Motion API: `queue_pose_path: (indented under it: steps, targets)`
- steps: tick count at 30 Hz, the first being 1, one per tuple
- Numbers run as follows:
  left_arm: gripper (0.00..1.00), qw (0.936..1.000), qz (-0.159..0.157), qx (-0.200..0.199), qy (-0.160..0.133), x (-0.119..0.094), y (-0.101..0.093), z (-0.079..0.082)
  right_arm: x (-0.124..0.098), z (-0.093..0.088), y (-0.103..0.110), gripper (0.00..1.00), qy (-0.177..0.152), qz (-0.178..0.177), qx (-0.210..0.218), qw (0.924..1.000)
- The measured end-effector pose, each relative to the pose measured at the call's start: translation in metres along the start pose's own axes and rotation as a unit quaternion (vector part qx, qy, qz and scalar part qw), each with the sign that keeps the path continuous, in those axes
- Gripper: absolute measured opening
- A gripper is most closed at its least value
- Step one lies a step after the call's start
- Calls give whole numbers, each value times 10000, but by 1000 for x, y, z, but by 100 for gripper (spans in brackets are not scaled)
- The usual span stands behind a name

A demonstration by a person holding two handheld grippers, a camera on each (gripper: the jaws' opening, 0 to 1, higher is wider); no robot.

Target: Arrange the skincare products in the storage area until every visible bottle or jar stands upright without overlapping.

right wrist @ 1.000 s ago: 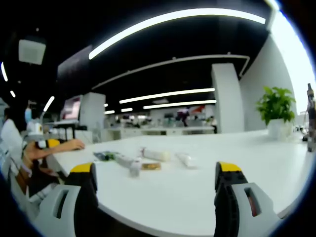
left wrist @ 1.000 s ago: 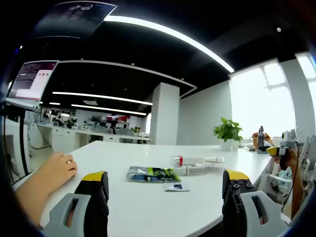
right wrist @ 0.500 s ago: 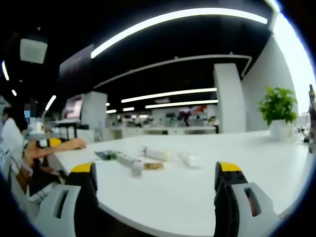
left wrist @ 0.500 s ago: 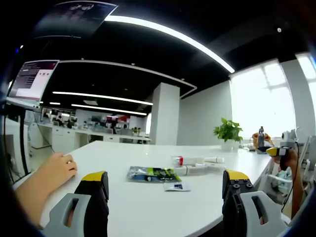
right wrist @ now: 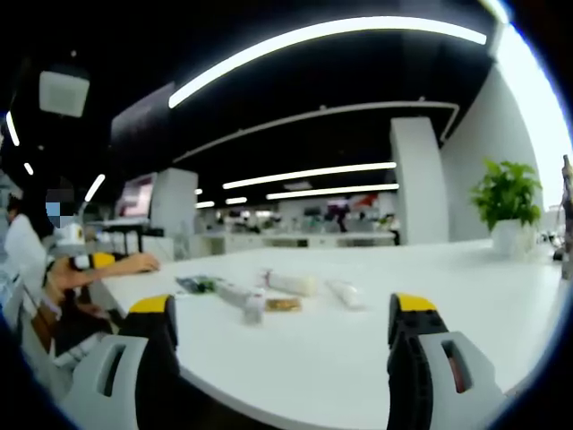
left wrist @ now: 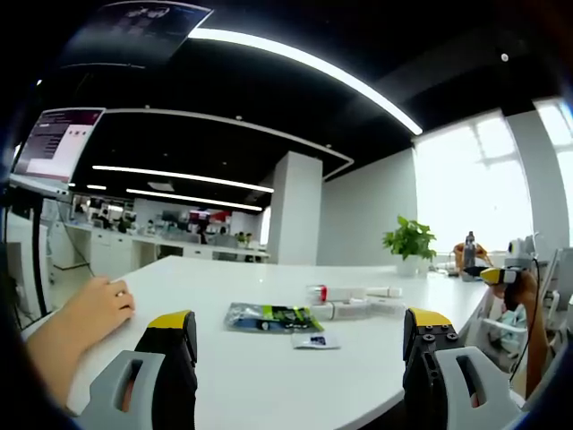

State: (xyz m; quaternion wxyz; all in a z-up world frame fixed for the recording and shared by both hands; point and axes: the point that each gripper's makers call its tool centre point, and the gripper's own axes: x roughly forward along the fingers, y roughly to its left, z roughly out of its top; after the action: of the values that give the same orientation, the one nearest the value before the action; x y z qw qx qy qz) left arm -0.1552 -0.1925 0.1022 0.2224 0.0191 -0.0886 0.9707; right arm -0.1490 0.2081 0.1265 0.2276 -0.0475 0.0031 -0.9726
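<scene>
Several white skincare tubes lie on their sides in the middle of the white table (left wrist: 224,367): one with a red cap (left wrist: 345,292) and another (left wrist: 354,309) beside it. A dark green packet (left wrist: 269,315) and a small sachet (left wrist: 315,340) lie flat in front of them. My left gripper (left wrist: 300,321) hangs open short of them, holding nothing. In the right gripper view the same tubes (right wrist: 291,284), (right wrist: 345,292), (right wrist: 237,294) lie near the packet (right wrist: 197,285) and a brown sachet (right wrist: 282,305). My right gripper (right wrist: 282,309) is open and holds nothing, well back from them.
A person's hand (left wrist: 94,309) rests on the table at the left. The right gripper (left wrist: 506,273) shows at the far right edge, the left gripper (right wrist: 81,260) at the table's left end. A potted plant (right wrist: 506,193) stands at the back right.
Both views have shifted very slightly with the hands. The tubes, packet and sachets lie as before, and both grippers stay open.
</scene>
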Motion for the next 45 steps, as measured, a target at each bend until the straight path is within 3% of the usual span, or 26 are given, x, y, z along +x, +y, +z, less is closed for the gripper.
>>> queue_pose_path:
  steps: [15,36,39,42,45]
  targets:
    - [99,10000,-3,-1,47,1,1,-3,5,-1,8,97,11,105,-19,9999]
    - [99,9996,14,-99,255,16,10,-24,27,-15,33,96,198,475,-58,9987]
    - [99,9996,2,-110,268,16,9,-24,29,-13,35,95,131,520,29,9986]
    - [99,9996,-15,-106,257,16,7,-23,33,-4,24,91,-214,287,507,9981]
    - [99,9996,-31,-93,281,17,6,-26,34,-6,19,86,-263,260,469,9982]
